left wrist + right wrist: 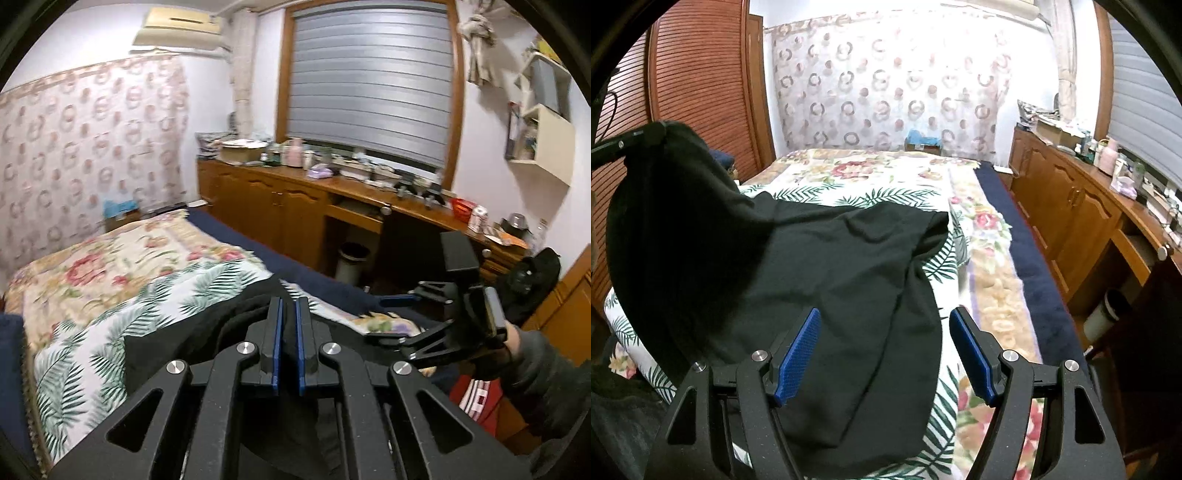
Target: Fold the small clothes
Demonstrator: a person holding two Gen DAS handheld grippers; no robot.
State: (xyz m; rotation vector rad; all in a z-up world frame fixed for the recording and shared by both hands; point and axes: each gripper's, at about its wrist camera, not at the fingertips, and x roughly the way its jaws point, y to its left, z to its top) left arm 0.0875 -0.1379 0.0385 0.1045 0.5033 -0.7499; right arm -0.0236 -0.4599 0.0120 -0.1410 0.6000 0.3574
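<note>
Right wrist view shows the black garment (827,266) spread across the near half of the bed (993,288), one corner lifted high at the far left where the left gripper (635,142) pinches it, the rest draping down onto the palm-leaf sheet (942,417). I judge the cloth light, thin and limp: it sags in soft folds from the raised corner, so it will follow whatever point is held and needs two holds to stay flat. A smooth knit like this could slip from a shallow pinch, so the bite should go well in over a hem or corner. The free near-right edge, lying just ahead of the right gripper (884,325), looks the natural place to take. That gripper stands wide open with nothing between its blue pads (798,356), hovering over the cloth. In the left wrist view the left gripper's pads (277,328) sit nearly closed with dark cloth between them. A wooden cabinet (1067,206) runs along the right.
</note>
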